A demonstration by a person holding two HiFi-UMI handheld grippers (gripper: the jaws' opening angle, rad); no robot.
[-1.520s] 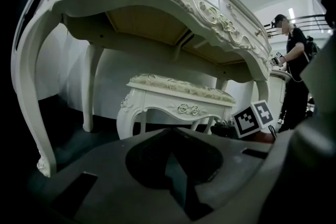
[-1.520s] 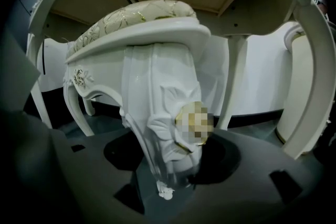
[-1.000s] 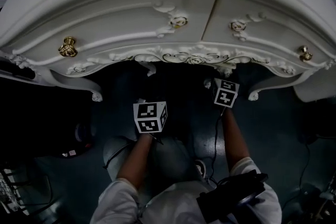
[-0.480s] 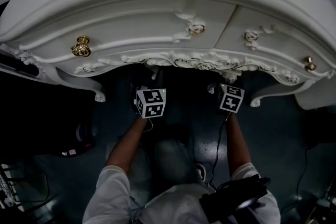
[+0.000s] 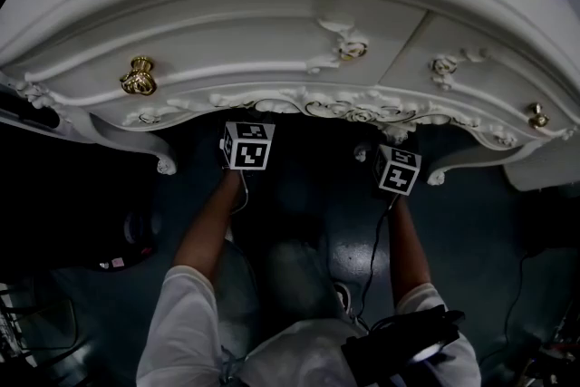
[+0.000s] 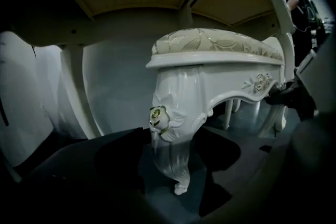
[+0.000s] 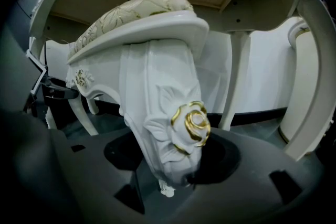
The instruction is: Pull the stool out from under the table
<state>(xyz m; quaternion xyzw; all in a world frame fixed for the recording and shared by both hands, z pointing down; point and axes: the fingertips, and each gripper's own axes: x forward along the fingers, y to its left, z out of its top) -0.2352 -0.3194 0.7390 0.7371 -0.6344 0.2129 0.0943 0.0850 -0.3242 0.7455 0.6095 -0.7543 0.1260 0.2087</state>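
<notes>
— Has the stool (image 6: 210,47) been pulled out yet?
— No. It is seen fully beneath the dressing table (image 5: 272,23), with its cushioned seat under the wooden underside.
— What has been prepared?
— The left gripper (image 6: 176,141) is placed at the left front leg (image 6: 169,113). Its jaws have just been opening and are spread wide, with the leg between them but not pinched. The right gripper (image 7: 170,147) is set around the right front leg (image 7: 157,102), which lies against one jaw. A firm clamp cannot be confirmed.
— What is left?
— Both legs are judged to need clamping, and then the whole pull is to be made.
</notes>
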